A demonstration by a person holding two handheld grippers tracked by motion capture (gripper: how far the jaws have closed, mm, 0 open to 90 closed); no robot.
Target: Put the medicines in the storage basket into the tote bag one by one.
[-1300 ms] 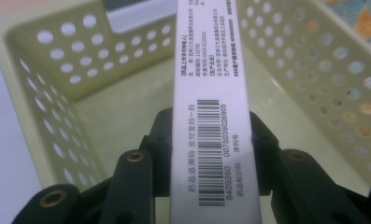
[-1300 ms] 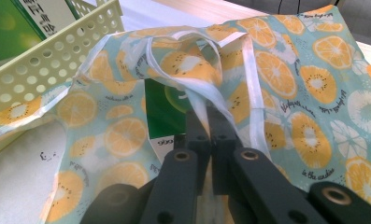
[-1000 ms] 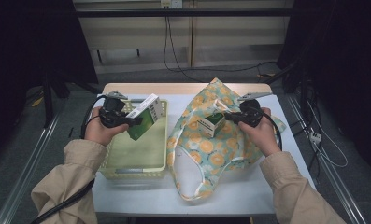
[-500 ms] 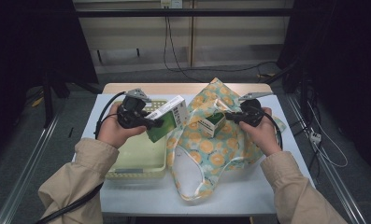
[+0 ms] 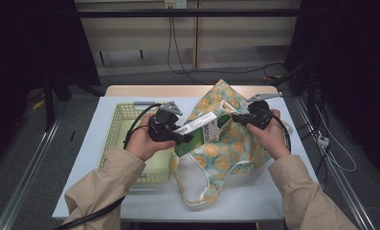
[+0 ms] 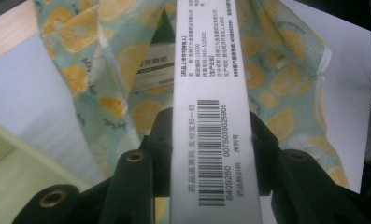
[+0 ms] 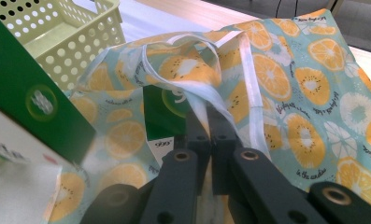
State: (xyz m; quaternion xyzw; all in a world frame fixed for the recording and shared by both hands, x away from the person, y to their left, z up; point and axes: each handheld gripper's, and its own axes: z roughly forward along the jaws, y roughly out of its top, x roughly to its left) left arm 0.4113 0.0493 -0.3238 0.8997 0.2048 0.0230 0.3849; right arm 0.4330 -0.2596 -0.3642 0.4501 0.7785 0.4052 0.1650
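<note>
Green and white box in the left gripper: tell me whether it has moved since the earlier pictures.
Yes. The green and white box has travelled rightward from above the yellow basket to the fruit-print bag, held in the left gripper.

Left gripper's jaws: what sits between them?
A white-and-green medicine box, barcode side up, clamped by the left gripper in the left gripper view, over the fruit-print bag.

The box bears barcode digits "8409280" and "0075039026905".

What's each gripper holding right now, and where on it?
Left gripper clamps the green-and-white box across its narrow sides, near the barcode end. Right gripper, fingers shut, pinches the fruit-print bag by its white-trimmed rim at the opening.
</note>
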